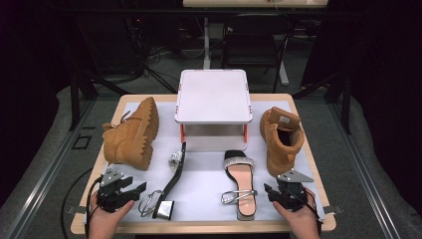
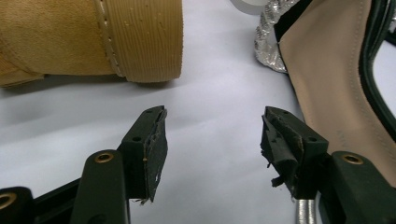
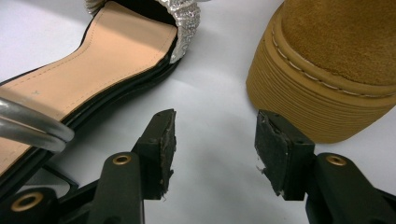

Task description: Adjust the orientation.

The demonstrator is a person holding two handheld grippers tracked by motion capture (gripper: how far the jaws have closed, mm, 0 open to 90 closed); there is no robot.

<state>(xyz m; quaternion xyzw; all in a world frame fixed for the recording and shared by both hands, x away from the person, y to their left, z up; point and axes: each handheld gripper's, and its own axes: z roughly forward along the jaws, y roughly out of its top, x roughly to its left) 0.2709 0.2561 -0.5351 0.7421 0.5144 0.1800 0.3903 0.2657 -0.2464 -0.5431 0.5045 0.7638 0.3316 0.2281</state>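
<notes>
Both tools, left (image 1: 135, 189) and right (image 1: 269, 190), are held open and empty at the near bench (image 1: 209, 172) edge, each sandal, left (image 1: 171, 179) and right (image 1: 240, 181), being laid lengthwise just inboard of the nearer tool, boots (image 1: 130, 137) beyond.

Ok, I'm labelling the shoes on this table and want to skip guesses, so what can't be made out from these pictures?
- Left boot, high view: lies on its side, sole toward the camera, so its far side is hidden.
- Shelf, high view: its top covers most of the space underneath.
- Left sandal, left gripper view: heel and straps cut off by the frame edge.
- Right boot, right gripper view: only part of the toe and sole shows.
- Label inside the right boot, high view: too small to read.
</notes>
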